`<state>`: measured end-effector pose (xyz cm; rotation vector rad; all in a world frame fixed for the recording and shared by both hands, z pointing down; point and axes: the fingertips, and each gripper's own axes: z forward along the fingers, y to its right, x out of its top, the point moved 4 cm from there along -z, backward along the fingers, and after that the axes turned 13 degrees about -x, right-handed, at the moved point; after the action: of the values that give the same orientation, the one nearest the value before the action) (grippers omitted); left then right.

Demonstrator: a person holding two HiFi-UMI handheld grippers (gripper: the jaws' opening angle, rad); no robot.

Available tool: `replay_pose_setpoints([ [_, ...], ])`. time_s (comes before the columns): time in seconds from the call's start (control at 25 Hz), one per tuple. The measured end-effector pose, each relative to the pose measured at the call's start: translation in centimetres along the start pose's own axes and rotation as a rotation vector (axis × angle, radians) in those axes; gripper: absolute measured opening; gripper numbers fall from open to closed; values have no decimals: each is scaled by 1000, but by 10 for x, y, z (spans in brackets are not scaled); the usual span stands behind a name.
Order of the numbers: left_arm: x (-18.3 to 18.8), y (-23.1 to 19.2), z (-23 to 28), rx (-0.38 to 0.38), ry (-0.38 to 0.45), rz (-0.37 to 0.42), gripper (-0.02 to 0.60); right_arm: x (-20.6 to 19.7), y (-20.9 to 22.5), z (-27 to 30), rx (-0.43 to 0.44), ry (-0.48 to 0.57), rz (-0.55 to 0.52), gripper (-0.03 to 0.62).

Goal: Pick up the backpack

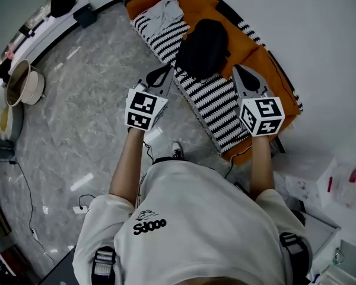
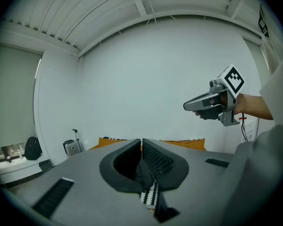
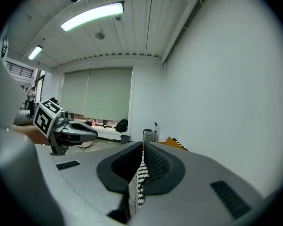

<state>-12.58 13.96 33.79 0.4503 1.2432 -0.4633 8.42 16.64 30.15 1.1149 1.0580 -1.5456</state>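
A black backpack (image 1: 203, 46) lies on a striped blanket (image 1: 216, 103) that covers an orange sofa (image 1: 267, 64). My left gripper (image 1: 165, 72) is just short of the backpack's left side, and my right gripper (image 1: 238, 70) is just right of it. Both point toward the sofa. In the left gripper view the jaws (image 2: 141, 143) are shut with nothing between them, and the right gripper (image 2: 198, 105) shows beside them. In the right gripper view the jaws (image 3: 142, 146) are shut and empty too, with the left gripper (image 3: 87, 132) at the left. Neither touches the backpack.
A grey-white cloth (image 1: 165, 9) lies at the sofa's far end. A bucket and basin (image 1: 25, 83) stand on the marble floor at left. A power strip with cable (image 1: 80, 209) lies near my feet. A white table with packages (image 1: 338, 186) is at right. A small suitcase (image 3: 147, 135) stands by the wall.
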Motion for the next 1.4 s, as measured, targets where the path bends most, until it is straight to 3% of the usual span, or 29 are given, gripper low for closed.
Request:
replay_pose_setpoints([
  [0.64, -20, -69, 26, -25, -7, -30, 29, 5, -1, 73, 7, -35, 7, 37],
  [1.16, -38, -150, 135, -64, -86, -73, 29, -11, 57, 214, 43, -85, 65, 37],
  [1.4, -43, -189, 206, -132, -93, -112, 29, -25, 100, 283, 60, -150, 119, 37],
])
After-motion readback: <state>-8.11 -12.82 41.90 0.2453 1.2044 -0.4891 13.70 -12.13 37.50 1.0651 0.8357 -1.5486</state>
